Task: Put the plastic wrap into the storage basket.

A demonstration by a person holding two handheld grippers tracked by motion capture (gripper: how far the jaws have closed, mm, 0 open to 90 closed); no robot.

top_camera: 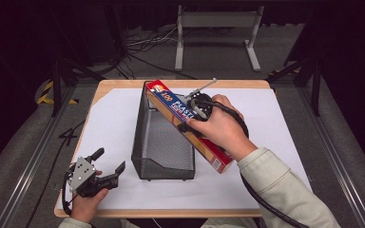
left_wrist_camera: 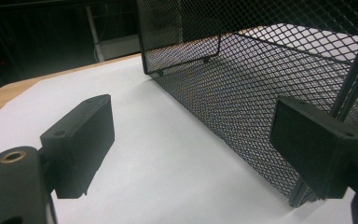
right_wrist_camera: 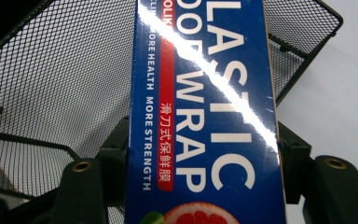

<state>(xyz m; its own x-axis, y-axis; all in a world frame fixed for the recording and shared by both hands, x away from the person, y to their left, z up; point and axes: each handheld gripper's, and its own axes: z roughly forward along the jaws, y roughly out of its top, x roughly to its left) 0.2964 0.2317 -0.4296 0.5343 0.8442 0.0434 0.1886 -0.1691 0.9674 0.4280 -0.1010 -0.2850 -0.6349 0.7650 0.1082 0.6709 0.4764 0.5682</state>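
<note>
High view: a black wire-mesh basket (top_camera: 158, 142) stands on the white sheet (top_camera: 266, 118) that covers the wooden table (top_camera: 119, 84), a little left of the table's middle. A long blue and red plastic wrap box (top_camera: 171, 105) lies slantwise over the basket's right rim, its far end above the basket's back corner and its near end out over the sheet on the right. The right hand (top_camera: 223, 128) holds the right gripper (top_camera: 190, 124) at the middle of the box, and a pale sleeve (top_camera: 285, 190) runs back to the bottom edge.

In the right gripper view the jaws sit tight against both long sides of the box, clamped on it, with the mesh basket below and behind; whether the box rests on the rim or hangs just over it is hard to tell.

Near the front left corner of the sheet, the left hand (top_camera: 86, 204) holds the left gripper (top_camera: 108, 161), which points towards the basket's near left corner. In the left gripper view its jaws stand wide apart with nothing between them, the right-hand one close to the basket's mesh wall (left_wrist_camera: 242, 102).
</note>
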